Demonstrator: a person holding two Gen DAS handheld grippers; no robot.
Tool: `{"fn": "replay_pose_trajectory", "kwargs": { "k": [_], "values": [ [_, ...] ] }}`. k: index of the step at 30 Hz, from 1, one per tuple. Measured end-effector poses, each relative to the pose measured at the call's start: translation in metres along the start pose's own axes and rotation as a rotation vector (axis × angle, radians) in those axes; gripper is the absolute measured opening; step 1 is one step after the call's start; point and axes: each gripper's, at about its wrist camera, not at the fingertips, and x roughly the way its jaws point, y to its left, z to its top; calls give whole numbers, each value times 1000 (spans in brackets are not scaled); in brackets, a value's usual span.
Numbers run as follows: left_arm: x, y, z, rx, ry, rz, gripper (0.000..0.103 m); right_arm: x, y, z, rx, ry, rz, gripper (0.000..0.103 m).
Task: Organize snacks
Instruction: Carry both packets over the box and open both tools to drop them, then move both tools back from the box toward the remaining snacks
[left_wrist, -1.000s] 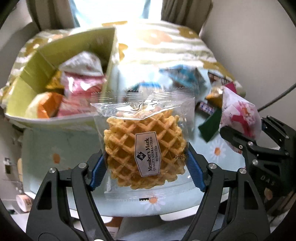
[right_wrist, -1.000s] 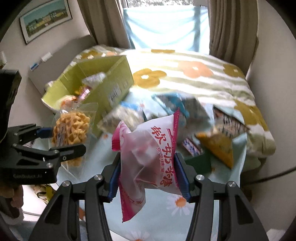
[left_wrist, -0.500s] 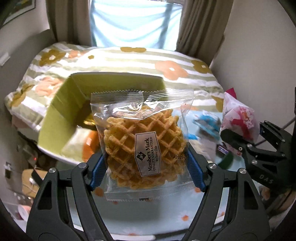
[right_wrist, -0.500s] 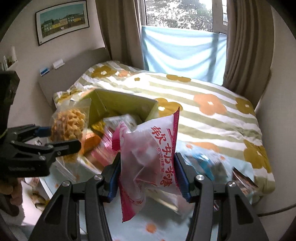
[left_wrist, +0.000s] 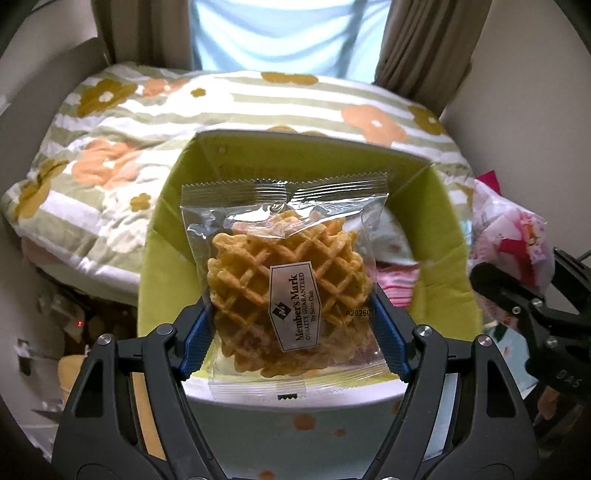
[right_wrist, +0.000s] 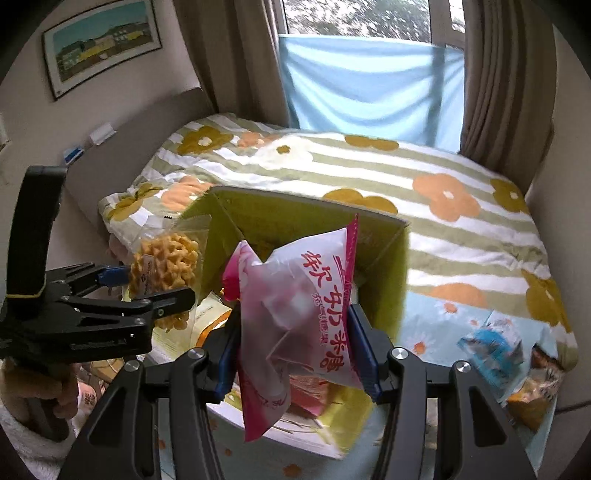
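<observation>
My left gripper (left_wrist: 291, 339) is shut on a clear packet with a golden waffle (left_wrist: 284, 291), held upright above the open green cardboard box (left_wrist: 166, 258). The pink candy bag (right_wrist: 295, 310) with red characters hangs in my right gripper (right_wrist: 295, 358), which is shut on it, over the same box (right_wrist: 384, 288). In the right wrist view the left gripper (right_wrist: 147, 284) with the waffle packet (right_wrist: 166, 266) sits to the left of the box. In the left wrist view the right gripper's fingers (left_wrist: 513, 295) and the pink bag (left_wrist: 509, 240) show at the right edge. Pink and orange packets lie inside the box.
The box rests on a pale blue daisy-print cloth (right_wrist: 461, 332) beside a bed with a striped flower quilt (right_wrist: 406, 173). A blue packet (right_wrist: 491, 339) and an orange one (right_wrist: 532, 402) lie on the cloth at the right. Curtains and a window stand behind. A person's hand (right_wrist: 40, 391) holds the left gripper.
Both grippers have swept sideways with their packets from the loose snacks on the cloth to over the green box, which now fills the middle of both views.
</observation>
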Motion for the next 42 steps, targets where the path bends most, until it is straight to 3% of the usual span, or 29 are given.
{"fn": "replay_pose_trajectory", "kwargs": {
  "k": [7, 9, 11, 15, 18, 26, 29, 31, 39, 42],
  "values": [
    [29, 18, 0, 42, 69, -22, 77, 22, 13, -3, 86, 50, -31, 50],
    [34, 21, 0, 35, 83, -55, 92, 25, 14, -6, 98, 65, -45, 50],
    [32, 23, -2, 41, 63, -57, 98, 26, 12, -6, 108, 76, -54, 50],
    [27, 28, -5, 52, 60, -31, 98, 27, 12, -7, 122, 85, -62, 50],
    [16, 36, -10, 31, 48, 31, 98, 27, 13, -10, 126, 91, -58, 50],
    [-2, 42, -17, 16, 9, 43, 98, 34, 18, -11, 140, 113, -9, 53],
    [-10, 42, -18, -5, -10, 29, 98, 36, 19, -12, 133, 113, 3, 72],
    [-14, 42, -19, -10, -18, 33, 98, 34, 18, -15, 137, 97, 19, 92],
    [-21, 43, -33, -35, -39, 12, 98, 14, 18, -33, 109, 8, -4, 96],
    [-19, 40, -38, -34, -26, -12, 98, 9, 17, -42, 119, 18, -23, 96]
  ]
}}
